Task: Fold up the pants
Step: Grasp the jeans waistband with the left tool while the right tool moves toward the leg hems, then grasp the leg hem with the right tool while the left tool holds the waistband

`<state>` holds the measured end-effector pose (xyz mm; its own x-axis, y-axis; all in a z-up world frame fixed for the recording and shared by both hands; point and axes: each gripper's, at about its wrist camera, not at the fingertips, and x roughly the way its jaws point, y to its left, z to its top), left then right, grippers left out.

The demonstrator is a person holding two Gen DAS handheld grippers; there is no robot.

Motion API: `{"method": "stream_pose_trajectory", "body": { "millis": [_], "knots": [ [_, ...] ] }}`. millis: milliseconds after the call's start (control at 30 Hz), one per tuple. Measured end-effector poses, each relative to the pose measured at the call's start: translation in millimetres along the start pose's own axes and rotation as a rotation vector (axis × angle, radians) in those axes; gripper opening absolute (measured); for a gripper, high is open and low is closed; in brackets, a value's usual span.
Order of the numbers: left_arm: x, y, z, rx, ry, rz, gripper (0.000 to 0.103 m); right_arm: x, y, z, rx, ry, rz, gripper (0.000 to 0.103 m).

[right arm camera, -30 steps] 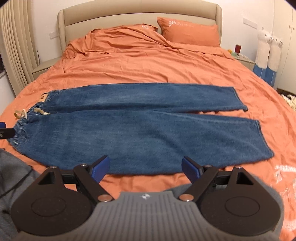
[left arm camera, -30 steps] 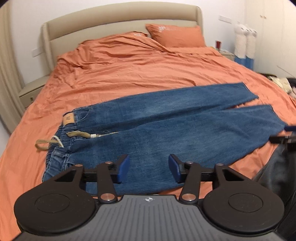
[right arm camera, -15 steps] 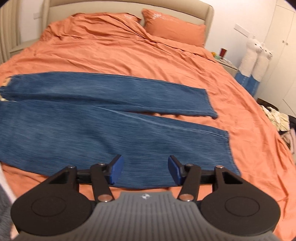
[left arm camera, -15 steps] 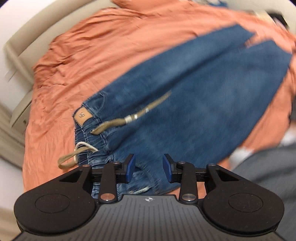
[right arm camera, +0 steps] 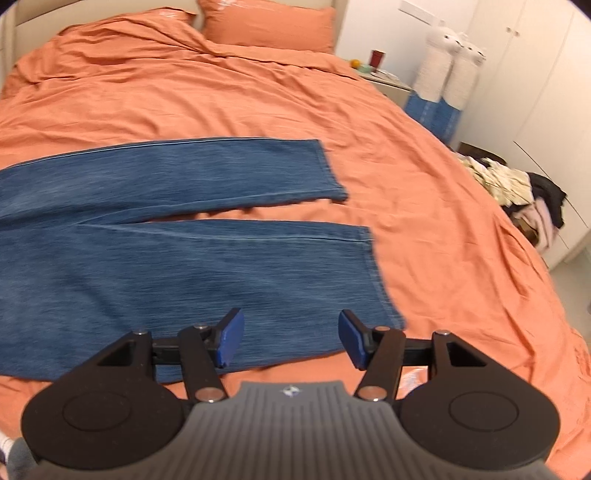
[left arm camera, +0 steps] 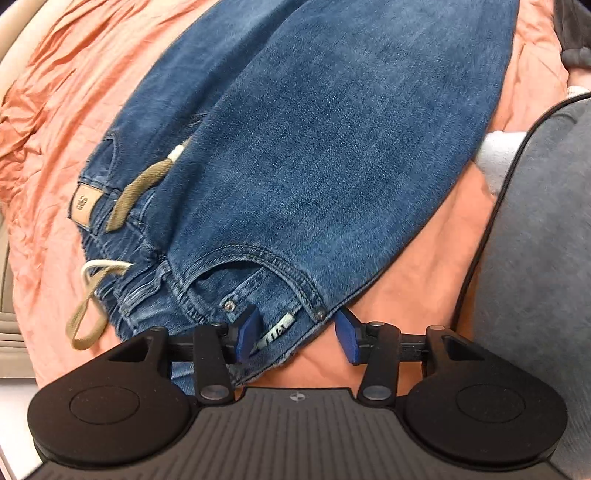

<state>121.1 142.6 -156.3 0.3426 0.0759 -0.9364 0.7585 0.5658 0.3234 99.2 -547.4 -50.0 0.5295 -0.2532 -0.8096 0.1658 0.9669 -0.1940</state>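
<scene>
waistband drawstring (left arm camera: 138, 194) only before left tool (left arm camera: 295, 334)

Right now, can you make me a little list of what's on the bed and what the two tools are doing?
bed cover: orange sheet, wrinkled
pants: blue jeans, lying flat, legs apart at the ends
waist end: drawstring lying loose on the denim
left tool: jaws opening, over the waist corner by the pocket, not gripping
right tool: jaws opening, over the near leg's lower edge, nothing held
pillow: orange, at the head of the bed
</scene>
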Motion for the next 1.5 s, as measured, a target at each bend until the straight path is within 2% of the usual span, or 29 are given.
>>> {"method": "stream_pose_trajectory", "body": {
  "millis": [67,133,233,300,400,467,533,633,767,867,1133,1267,1300,1400,1500],
  "knots": [
    [4,-1,2,-0.011,0.009,-0.001,0.051,4,-12,2,0.007,0.015,-0.022,0.055],
    [1,1,4,-0.037,0.004,0.007,0.029,11,-25,3,0.011,0.029,-0.042,0.054],
    [-14,4,5,-0.11,-0.053,0.046,0.02,22,-42,3,-0.023,0.035,-0.049,0.053],
    [-29,7,7,-0.184,-0.104,0.115,0.018,29,-49,2,-0.082,0.033,-0.032,0.053],
    [-58,19,10,-0.386,-0.211,0.19,0.017,40,-56,-1,-0.234,0.017,0.027,0.051],
    [-72,29,16,-0.51,-0.264,0.238,0.016,49,-59,-5,-0.333,0.018,0.037,0.034],
    [-85,35,21,-0.62,-0.309,0.277,0.016,61,-62,-9,-0.423,0.035,0.053,0.025],
    [-96,43,28,-0.724,-0.329,0.299,0.015,78,-65,-23,-0.569,0.046,0.065,0.024],
    [-97,53,39,-0.771,-0.298,0.323,0.015,94,-62,-48,-0.785,0.052,0.115,0.023],
    [-98,54,42,-0.793,-0.279,0.337,0.015,104,-58,-66,-0.89,0.046,0.136,0.023],
    [-96,50,46,-0.828,-0.227,0.363,0.015,130,-50,-99,-1.079,-0.074,0.052,0.022],
    [-95,48,48,-0.837,-0.211,0.369,0.015,141,-44,-114,-1.175,-0.107,0.038,0.016],
    [-94,48,49,-0.84,-0.211,0.37,0.015,142,-45,-113,-1.16,-0.111,0.04,0.012],
    [-95,48,49,-0.85,-0.214,0.374,0.015,150,-44,-111,-1.146,-0.148,-0.063,0.0],
    [-97,47,47,-0.861,-0.225,0.382,0.015,143,-48,-98,-1.044,-0.195,-0.108,0.0]
  ]
}}
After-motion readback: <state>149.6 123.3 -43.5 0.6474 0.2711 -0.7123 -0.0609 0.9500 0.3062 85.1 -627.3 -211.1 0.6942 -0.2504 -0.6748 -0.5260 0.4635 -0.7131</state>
